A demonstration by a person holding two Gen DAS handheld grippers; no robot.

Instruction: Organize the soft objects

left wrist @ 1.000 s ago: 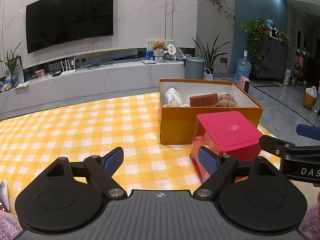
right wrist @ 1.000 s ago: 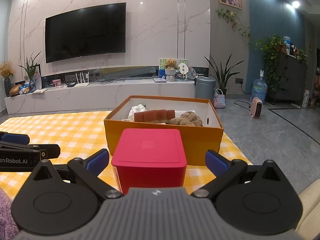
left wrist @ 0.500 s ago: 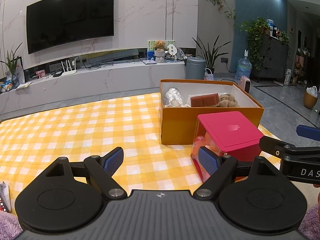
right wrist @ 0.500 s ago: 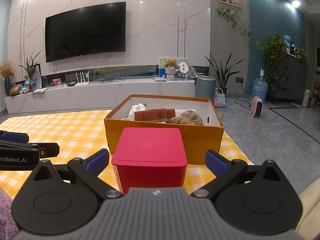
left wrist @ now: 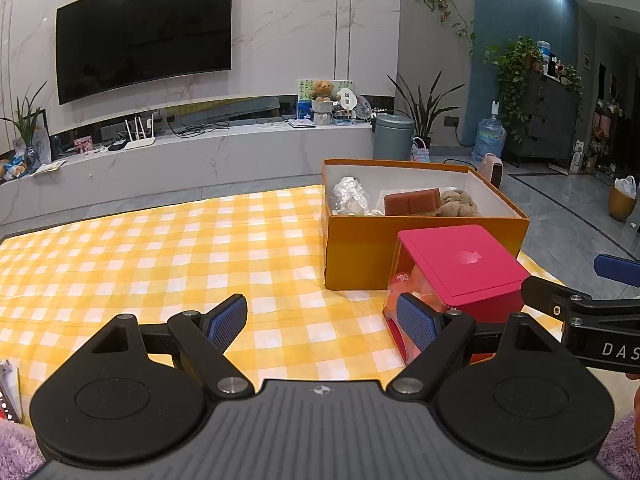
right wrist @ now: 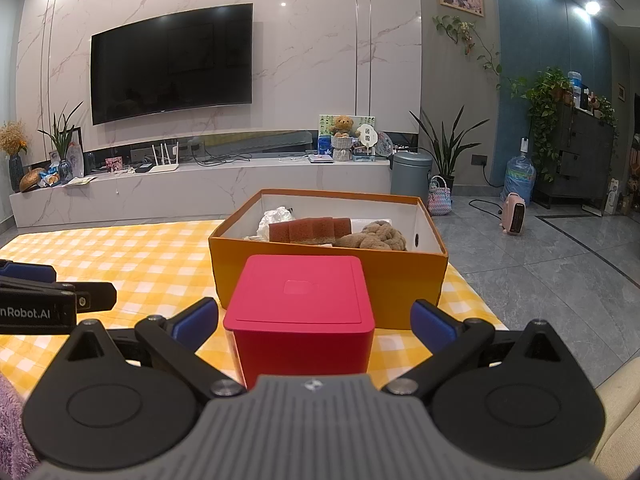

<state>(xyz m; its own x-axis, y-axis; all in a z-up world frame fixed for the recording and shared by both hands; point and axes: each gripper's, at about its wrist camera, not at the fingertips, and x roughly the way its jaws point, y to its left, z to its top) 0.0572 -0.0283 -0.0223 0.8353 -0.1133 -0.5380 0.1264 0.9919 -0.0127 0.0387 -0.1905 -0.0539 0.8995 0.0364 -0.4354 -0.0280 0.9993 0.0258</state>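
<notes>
Nearest the right wrist camera, the right gripper (right wrist: pixel 314 322) has its blue-padded fingers (right wrist: pixel 195 322) spread wide, one to each side of the pink lidded container (right wrist: pixel 300 312) without touching it. The container stands upright on the yellow checked cloth (left wrist: pixel 160 256) that covers the desk, its lid on, just in front of the orange box (left wrist: pixel 420 240); whether the two touch cannot be told. Through the container's clear side in the left wrist view something pale shows, too blurred to name.

The left gripper (left wrist: pixel 322 322) hangs over bare cloth to the left of the container, its fingers also parted and holding nothing; its right pad sits in front of the container's near corner in that view. Each gripper shows at the edge of the other's camera.

Farther back, the orange box is open at the top and holds the soft things: a crumpled silvery-white bundle (left wrist: pixel 352 198) at the left, a reddish-brown sponge (left wrist: pixel 412 202) in the middle, and a tan plush lump (left wrist: pixel 460 204) at the right, all lying close together.

Beyond the desk runs a pale marble shelf (right wrist: pixel 200 192) with a small teddy bear (right wrist: pixel 344 126) on it, and a dark television (right wrist: pixel 172 64) hangs on the wall above
</notes>
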